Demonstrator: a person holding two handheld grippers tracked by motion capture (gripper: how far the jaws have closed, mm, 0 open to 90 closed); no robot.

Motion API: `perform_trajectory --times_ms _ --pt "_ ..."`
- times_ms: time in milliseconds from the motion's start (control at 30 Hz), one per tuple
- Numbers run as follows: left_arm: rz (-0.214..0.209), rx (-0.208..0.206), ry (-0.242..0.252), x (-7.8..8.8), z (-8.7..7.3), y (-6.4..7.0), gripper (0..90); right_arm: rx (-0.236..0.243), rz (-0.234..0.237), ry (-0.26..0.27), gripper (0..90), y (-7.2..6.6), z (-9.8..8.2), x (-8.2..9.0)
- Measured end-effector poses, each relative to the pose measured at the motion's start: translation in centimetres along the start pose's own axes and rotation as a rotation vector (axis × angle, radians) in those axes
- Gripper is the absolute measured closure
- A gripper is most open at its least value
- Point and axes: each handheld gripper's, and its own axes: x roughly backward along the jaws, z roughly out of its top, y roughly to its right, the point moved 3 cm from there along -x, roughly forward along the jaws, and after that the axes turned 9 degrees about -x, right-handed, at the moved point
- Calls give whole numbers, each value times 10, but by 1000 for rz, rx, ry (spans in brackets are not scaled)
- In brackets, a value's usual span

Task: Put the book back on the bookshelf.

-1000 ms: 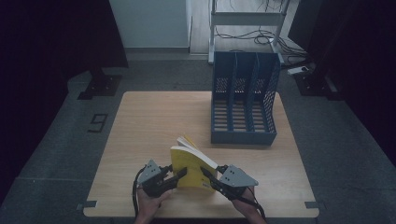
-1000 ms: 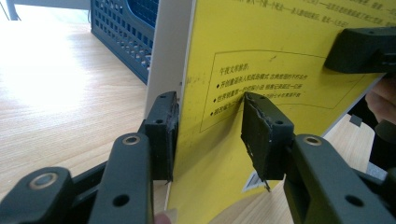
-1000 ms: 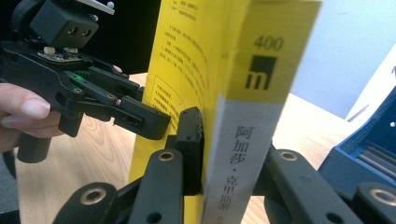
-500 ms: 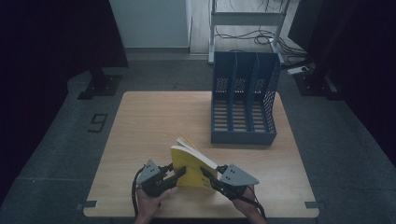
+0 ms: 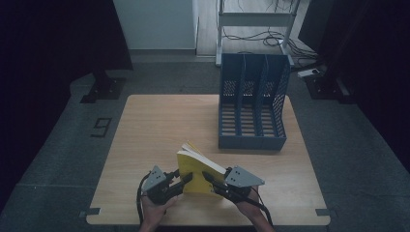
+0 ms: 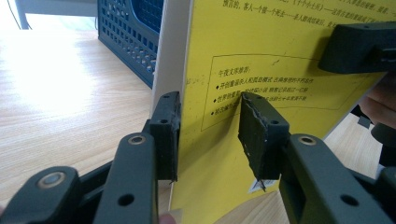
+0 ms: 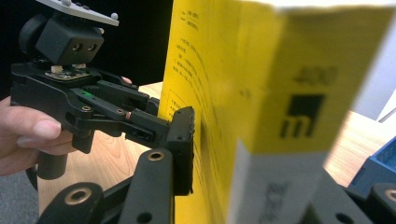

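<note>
**Two grips, one tilted book**

High view: book (image 5: 198, 169) tilted on edge near the counter's (image 5: 159, 125) front, between left hand-held gripper (image 5: 183, 180) and right hand-held gripper (image 5: 209, 176).

Left gripper view: jaws just closing, clamped across the book.

Right gripper view: jaws just easing open, book between, pad touching the cover. Likely to topple if loosened further.

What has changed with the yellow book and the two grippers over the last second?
Little visibly moved. The right gripper has just been opening slightly with the yellow book between its jaws; the left gripper has been closing on it. The book stays upright near the table edge; the blue file rack is unmoved.
</note>
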Motion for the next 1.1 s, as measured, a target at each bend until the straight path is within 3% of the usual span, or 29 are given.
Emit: perform_trajectory --times_ms 533,1100 --pt "-8 -6 4 0 0 0 599 25 -20 -28 735 -1 1 -6" --pt "3 7 7 -1 -1 -2 512 26 -34 -23 745 -8 1 -4"
